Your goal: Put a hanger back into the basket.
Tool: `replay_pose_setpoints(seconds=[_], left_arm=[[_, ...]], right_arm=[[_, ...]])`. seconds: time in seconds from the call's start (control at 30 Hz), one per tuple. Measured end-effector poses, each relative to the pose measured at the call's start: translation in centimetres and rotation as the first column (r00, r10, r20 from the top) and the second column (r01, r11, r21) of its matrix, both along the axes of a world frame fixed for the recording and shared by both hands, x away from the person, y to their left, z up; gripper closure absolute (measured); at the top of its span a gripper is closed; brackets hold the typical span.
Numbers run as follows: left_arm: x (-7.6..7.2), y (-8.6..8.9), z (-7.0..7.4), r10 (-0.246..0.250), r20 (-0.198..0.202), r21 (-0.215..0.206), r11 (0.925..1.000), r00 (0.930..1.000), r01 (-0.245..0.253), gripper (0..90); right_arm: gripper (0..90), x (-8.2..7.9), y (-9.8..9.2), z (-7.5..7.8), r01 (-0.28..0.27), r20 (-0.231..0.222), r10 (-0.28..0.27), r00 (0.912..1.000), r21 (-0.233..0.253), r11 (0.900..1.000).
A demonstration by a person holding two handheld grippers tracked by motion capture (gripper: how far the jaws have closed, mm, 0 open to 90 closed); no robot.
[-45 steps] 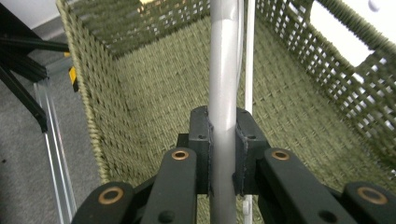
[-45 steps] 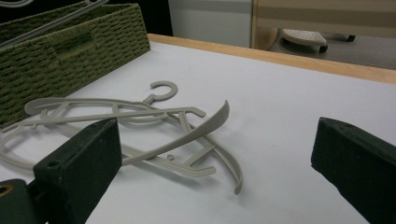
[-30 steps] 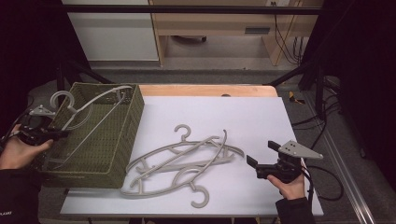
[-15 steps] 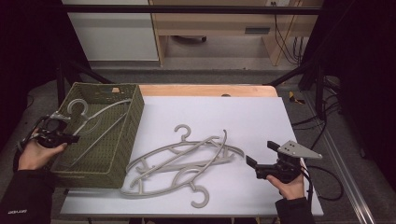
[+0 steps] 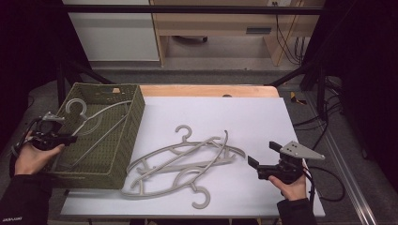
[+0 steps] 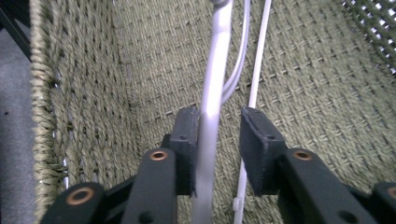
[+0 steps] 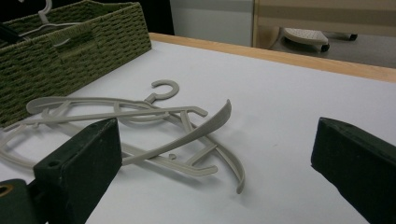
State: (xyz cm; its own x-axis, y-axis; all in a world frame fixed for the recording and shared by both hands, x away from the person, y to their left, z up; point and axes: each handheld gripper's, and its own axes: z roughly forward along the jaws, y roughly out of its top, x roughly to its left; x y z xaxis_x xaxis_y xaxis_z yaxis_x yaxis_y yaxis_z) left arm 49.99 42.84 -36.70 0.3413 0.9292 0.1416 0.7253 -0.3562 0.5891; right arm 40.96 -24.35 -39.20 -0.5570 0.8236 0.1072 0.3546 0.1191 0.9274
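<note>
One grey hanger (image 5: 89,123) is already lodged inside the woven green basket (image 5: 133,123) at the left of the table (image 5: 263,117), its hook propped up near the far-left corner and its arms leaning down across the inside. At the basket's near-left edge the left gripper (image 5: 57,138) is held with a bar of that hanger (image 6: 211,116) between its jaws; the jaws are parted, one pad touching the bar and the other clear of it, so the hanger is judged released rather than gripped. A tangle of hangers (image 5: 185,161) is left on the white table just beside the basket. The right gripper (image 5: 260,161) is held wide open and empty near that pile, so most of the sorting is judged outstanding.
</note>
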Motion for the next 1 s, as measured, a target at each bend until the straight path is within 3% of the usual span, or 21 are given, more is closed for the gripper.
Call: replay_pose_setpoints(seconds=[0.17,0.27,0.3,0.37,0.4,0.43,0.53,0.57,0.6,0.67,0.7,0.73,0.83,0.87,0.9,1.0], left_arm=[[-0.6,0.4,1.1,0.049,0.056,-0.027,0.9985,0.9972,-0.047,58.8],[-1.8,-0.3,2.0,0.035,0.120,-0.081,0.9964,0.9922,-0.025,55.0],[-1.8,-0.3,2.0,0.035,0.120,-0.081,0.9964,0.9922,-0.025,54.3],[-2.6,-1.3,2.5,0.002,0.165,-0.114,0.9933,0.9862,0.017,52.5],[-3.4,-2.5,2.8,-0.031,0.207,-0.140,0.9883,0.9778,0.061,49.4],[-3.4,-2.5,2.8,-0.031,0.207,-0.140,0.9883,0.9778,0.061,47.8],[-4.4,-4.4,3.3,-0.086,0.258,-0.166,0.9772,0.9623,0.132,43.6],[-4.7,-5.0,3.4,-0.107,0.275,-0.175,0.9717,0.9554,0.159,39.4],[-5.1,-6.2,3.4,-0.131,0.304,-0.185,0.9635,0.9437,0.193,37.1],[-5.3,-6.9,3.5,-0.150,0.308,-0.179,0.9607,0.9396,0.212,34.2],[-5.6,-8.1,3.4,-0.176,0.319,-0.206,0.9465,0.9315,0.249,27.1],[-5.6,-8.1,3.4,-0.176,0.319,-0.206,0.9465,0.9315,0.249,24.6],[-6.2,-9.9,3.3,-0.210,0.354,-0.236,0.9228,0.9113,0.305,20.2],[-6.5,-10.9,3.2,-0.232,0.376,-0.256,0.9045,0.8971,0.341,16.4],[-6.5,-10.9,3.2,-0.232,0.376,-0.256,0.9045,0.8971,0.341,15.2],[-7.0,-12.3,2.9,-0.263,0.404,-0.277,0.8777,0.8762,0.391,13.3]], right_arm=[[2.0,-0.1,-0.1,0.1,0.004,0.004,-0.004,1.0000,0.004,1.000],[2.0,-0.2,-0.2,0.3,0.010,0.003,-0.010,0.9999,0.016,1.000],[2.0,-0.2,-0.2,0.3,0.010,0.003,-0.010,0.9999,0.016,1.000],[2.0,-0.2,-0.3,0.3,0.011,0.005,-0.011,0.9999,0.014,1.000],[2.0,-0.1,-0.4,0.2,0.018,0.006,-0.018,0.9998,0.019,1.000],[2.0,-0.1,-0.4,0.2,0.018,0.006,-0.018,0.9998,0.019,1.000],[2.0,-0.2,-0.5,0.2,0.020,0.005,-0.020,0.9998,0.017,1.000],[2.0,-0.2,-0.5,0.3,0.019,0.006,-0.019,0.9998,0.018,1.000],[2.0,-0.2,-0.6,0.3,0.019,0.007,-0.019,0.9998,0.018,1.000],[2.0,-0.2,-0.6,0.3,0.018,0.009,-0.018,0.9998,0.017,1.000],[2.0,-0.2,-0.7,0.3,0.019,0.009,-0.019,0.9998,0.017,1.000],[2.0,-0.2,-0.7,0.3,0.019,0.009,-0.019,0.9998,0.017,1.000],[2.0,-0.2,-0.8,0.3,0.019,0.011,-0.019,0.9998,0.021,1.000],[2.0,-0.2,-0.8,0.4,0.018,0.013,-0.019,0.9997,0.026,0.999],[2.0,-0.2,-0.8,0.4,0.018,0.013,-0.019,0.9997,0.026,0.999],[2.0,-0.3,-0.8,0.4,0.017,0.014,-0.017,0.9998,0.024,1.000]])
